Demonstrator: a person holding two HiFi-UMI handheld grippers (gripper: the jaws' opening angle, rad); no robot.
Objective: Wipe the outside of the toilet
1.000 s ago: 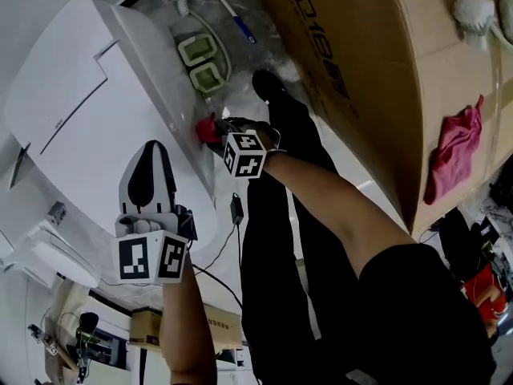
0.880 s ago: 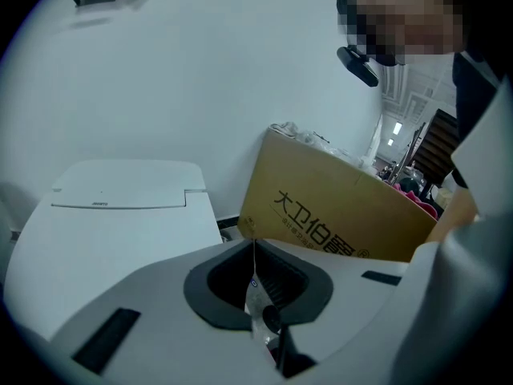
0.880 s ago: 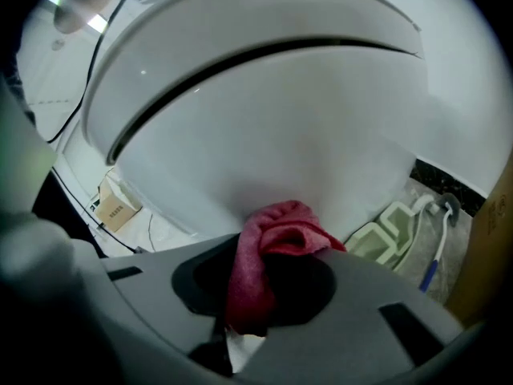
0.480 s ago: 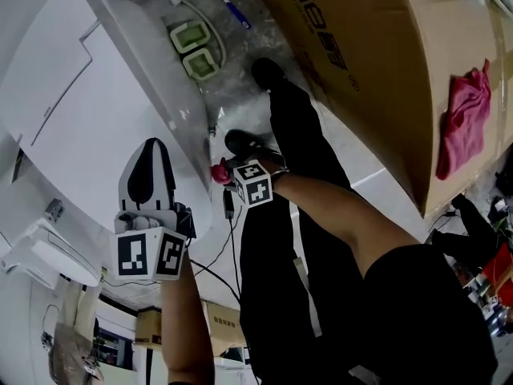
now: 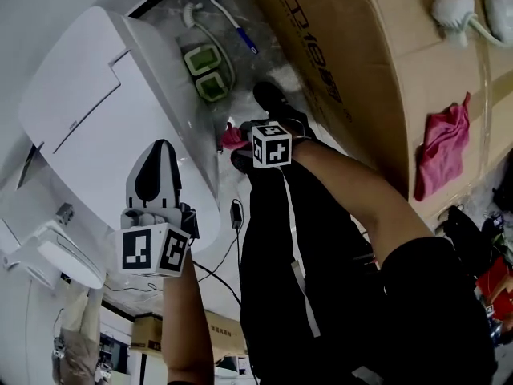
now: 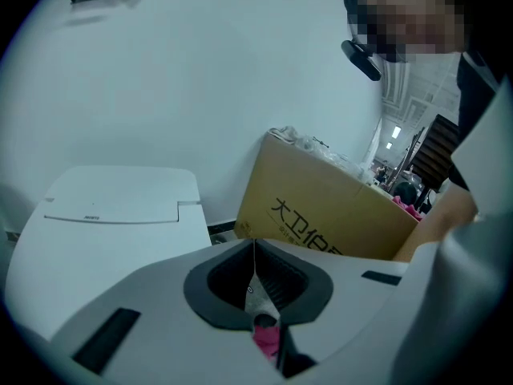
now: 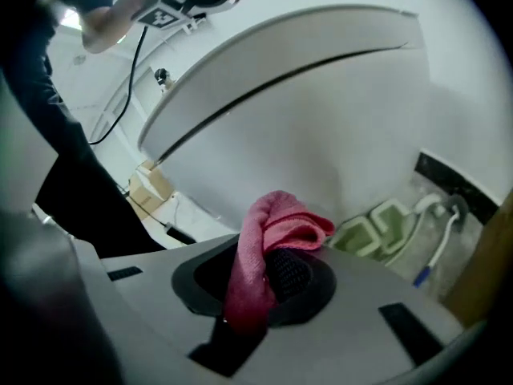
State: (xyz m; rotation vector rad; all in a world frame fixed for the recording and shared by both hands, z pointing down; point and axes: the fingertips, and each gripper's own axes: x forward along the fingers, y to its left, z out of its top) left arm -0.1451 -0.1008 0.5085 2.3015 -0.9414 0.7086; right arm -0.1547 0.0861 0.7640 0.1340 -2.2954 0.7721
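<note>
Plain white wall (image 6: 200, 70), evenly lit; mottled grey floor (image 5: 164, 6) at its foot carries two green items (image 5: 207, 72) and a blue-tipped brush (image 5: 228, 22), with a large printed cardboard box (image 5: 385, 62) standing just beside them.

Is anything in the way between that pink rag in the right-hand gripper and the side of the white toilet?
Nothing visible. The right gripper is clamped on the pink cloth rag, close by the white toilet's curved outer wall, and no object shows between them.
</note>
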